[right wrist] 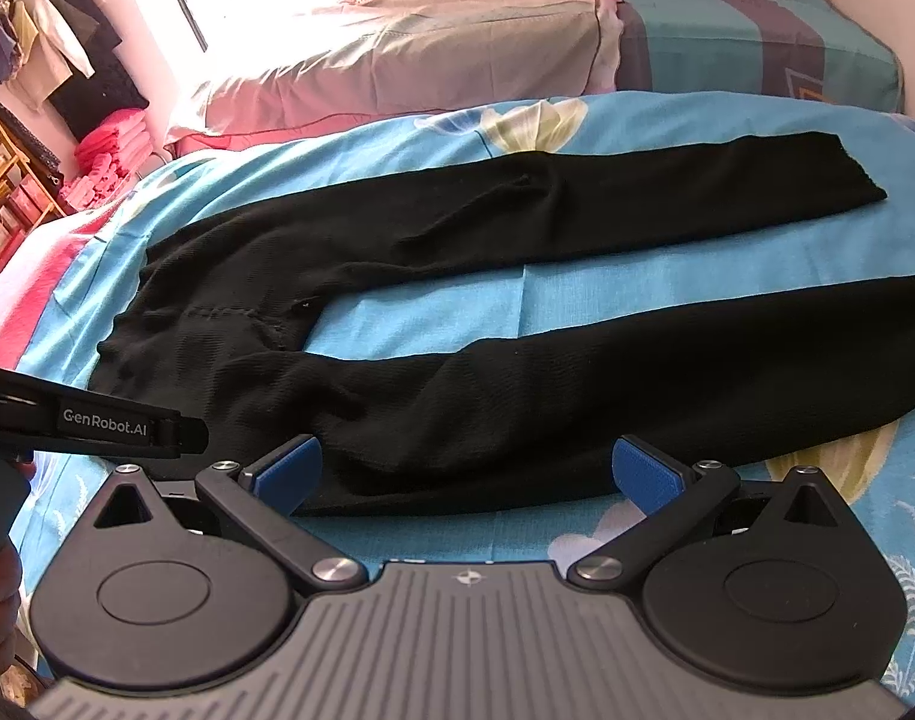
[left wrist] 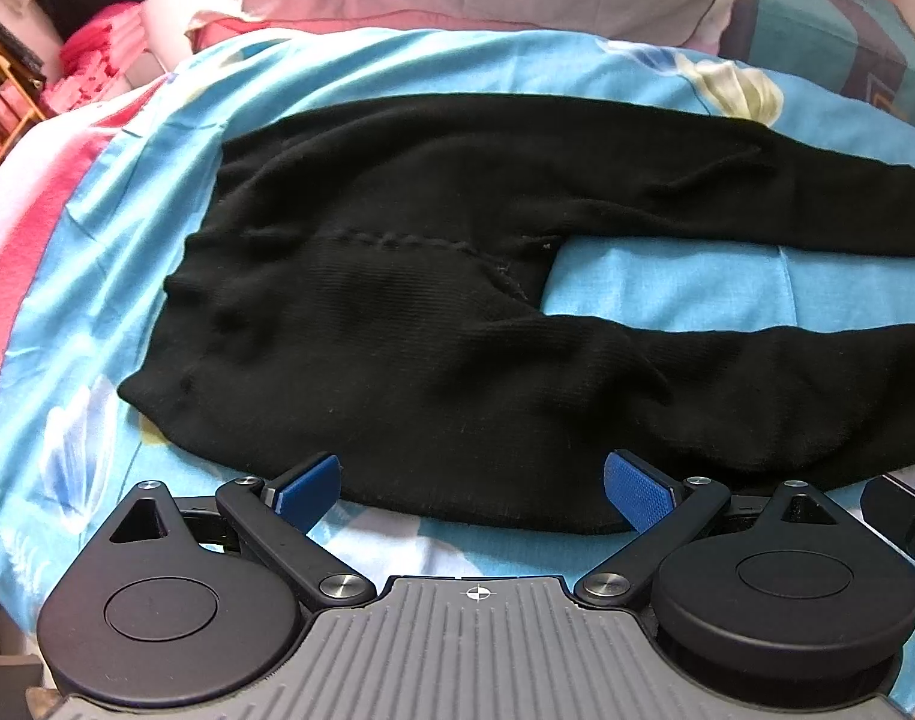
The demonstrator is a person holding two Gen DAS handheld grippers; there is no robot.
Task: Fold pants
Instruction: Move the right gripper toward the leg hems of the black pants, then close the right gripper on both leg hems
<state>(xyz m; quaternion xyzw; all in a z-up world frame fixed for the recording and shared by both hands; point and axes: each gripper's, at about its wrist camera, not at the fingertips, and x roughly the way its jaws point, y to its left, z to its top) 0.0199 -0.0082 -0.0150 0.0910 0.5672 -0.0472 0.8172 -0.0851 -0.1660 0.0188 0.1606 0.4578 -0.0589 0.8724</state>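
**Black pants lie flat, both tongs wait at the near edge**

The black pants lie spread out on the bed, on a blue flower sheet. They are not folded yet. The long way of the pants runs from side to side. The waist is on the left and the two legs reach out to the right, with a gap of blue sheet between them.

The left tongs are wide apart and hold nothing. They sit just at the near edge of the pants, by the waist end. The right tongs are wide apart too, and empty. They sit at the near leg, further right.

I think the near leg needs lifting over onto the far leg.
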